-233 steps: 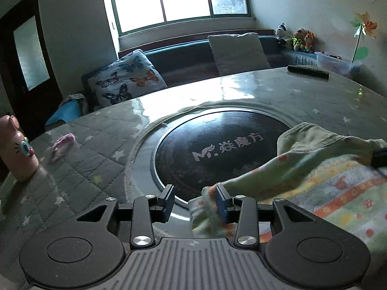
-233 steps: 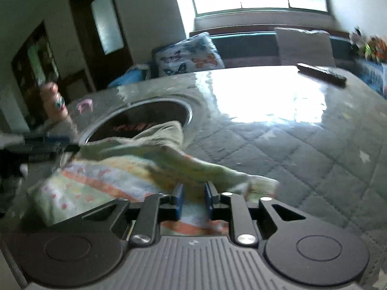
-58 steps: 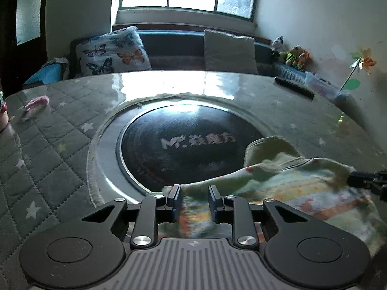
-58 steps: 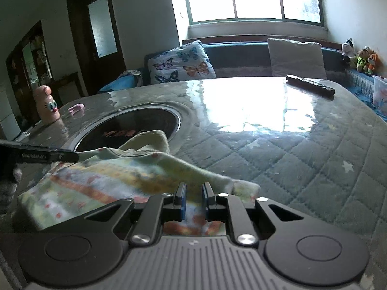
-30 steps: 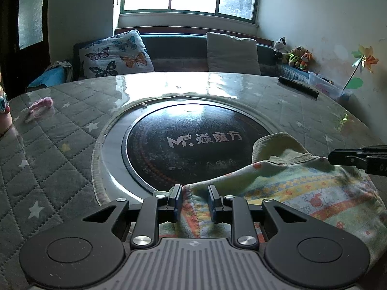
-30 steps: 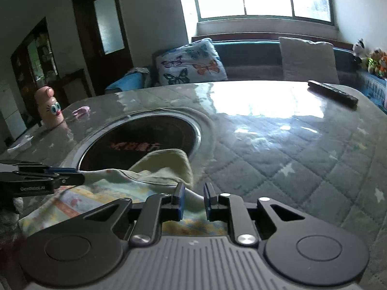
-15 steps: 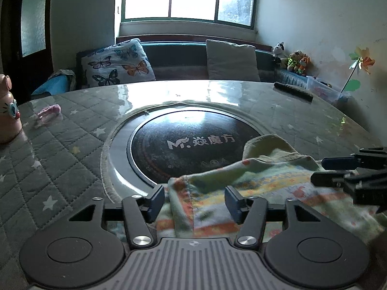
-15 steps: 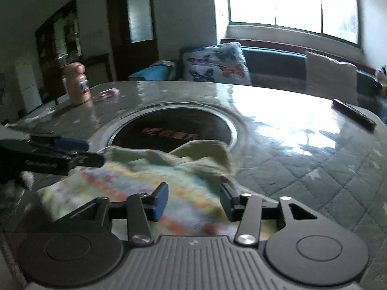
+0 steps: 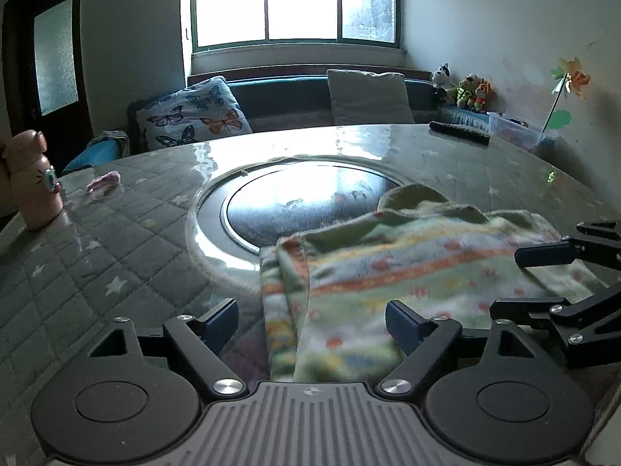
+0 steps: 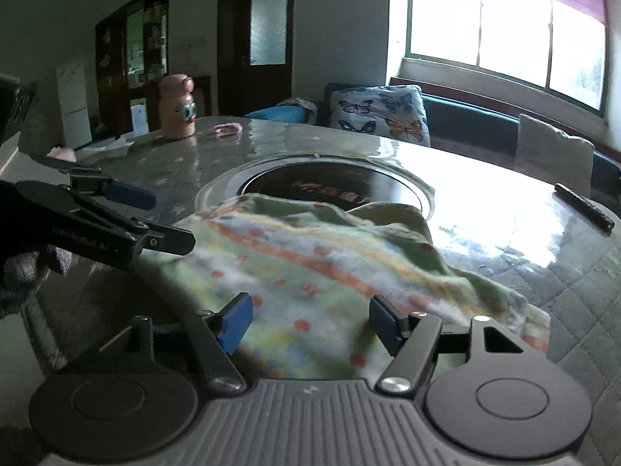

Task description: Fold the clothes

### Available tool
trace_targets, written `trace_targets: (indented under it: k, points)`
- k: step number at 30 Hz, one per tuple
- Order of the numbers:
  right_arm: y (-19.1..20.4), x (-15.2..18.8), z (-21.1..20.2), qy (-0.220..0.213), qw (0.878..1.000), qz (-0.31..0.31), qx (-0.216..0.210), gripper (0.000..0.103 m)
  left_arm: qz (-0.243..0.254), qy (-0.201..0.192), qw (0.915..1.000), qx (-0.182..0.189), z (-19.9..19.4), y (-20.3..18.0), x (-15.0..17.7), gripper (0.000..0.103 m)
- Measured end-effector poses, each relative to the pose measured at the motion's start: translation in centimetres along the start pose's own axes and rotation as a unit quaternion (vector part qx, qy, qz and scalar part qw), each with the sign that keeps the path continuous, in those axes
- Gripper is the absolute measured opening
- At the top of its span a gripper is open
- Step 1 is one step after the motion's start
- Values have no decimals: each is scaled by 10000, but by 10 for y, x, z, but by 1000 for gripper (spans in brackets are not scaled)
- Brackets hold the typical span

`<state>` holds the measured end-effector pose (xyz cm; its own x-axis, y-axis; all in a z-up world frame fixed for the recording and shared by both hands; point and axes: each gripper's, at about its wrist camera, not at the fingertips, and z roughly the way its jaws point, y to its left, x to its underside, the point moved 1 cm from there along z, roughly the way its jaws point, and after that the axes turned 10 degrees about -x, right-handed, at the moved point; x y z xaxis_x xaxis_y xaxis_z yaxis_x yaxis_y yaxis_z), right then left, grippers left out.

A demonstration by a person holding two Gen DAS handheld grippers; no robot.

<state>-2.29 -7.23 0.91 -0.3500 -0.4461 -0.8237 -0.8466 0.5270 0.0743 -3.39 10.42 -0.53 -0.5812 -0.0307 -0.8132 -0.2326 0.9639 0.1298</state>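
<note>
We are holding both tongs released over the soft, pastel-striped fleece garment with small red dots (image 9: 407,272), which is lying folded on the round quilted grey table with a glossy cover (image 9: 128,240), partly overlapping the dark circular inset with the metal rim (image 9: 310,202). The left gripper (image 9: 312,320) is hanging with its blue-padded jaws spread wide, the garment's folded left edge lying between and just ahead of them; the right gripper (image 10: 310,320) is likewise gaping, empty, over the cloth's near side, and it is showing at the right edge of the left wrist view. We are judging the garment light, limp and a little fluffy, so it is likely to sag and slide on the slick cover; we are favouring pinching through both layers at the doubled edge or corners. A pink cartoon-faced bottle (image 9: 31,186) is standing well to the left.
</note>
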Motion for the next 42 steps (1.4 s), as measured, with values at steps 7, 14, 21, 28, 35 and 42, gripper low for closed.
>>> trace_targets:
  k: [7, 14, 21, 28, 35, 42]
  points:
    - [10, 4, -6, 0, 9999, -157, -21, 69, -82, 52, 9998, -189, -6, 8, 16, 85]
    - [18, -10, -5, -100, 9993, -359, -102, 69, -245, 109, 9992, -310, -9, 19, 25, 85]
    - [32, -19, 21, -26, 9981, -533, -323, 69, -311, 117, 9989, -329, -11, 24, 26, 86]
    - [39, -19, 20, 27, 9969, -701, -350, 69, -544, 97, 9979, -327, -12, 32, 20, 89]
    - [52, -24, 23, 84, 9946, -853, -584, 70, -709, 19, 9968, -374, -10, 38, 12, 103]
    - [74, -29, 26, 138, 9880, -1206, -952, 66, -961, 88, 9947, -360, -2, 51, 3, 103]
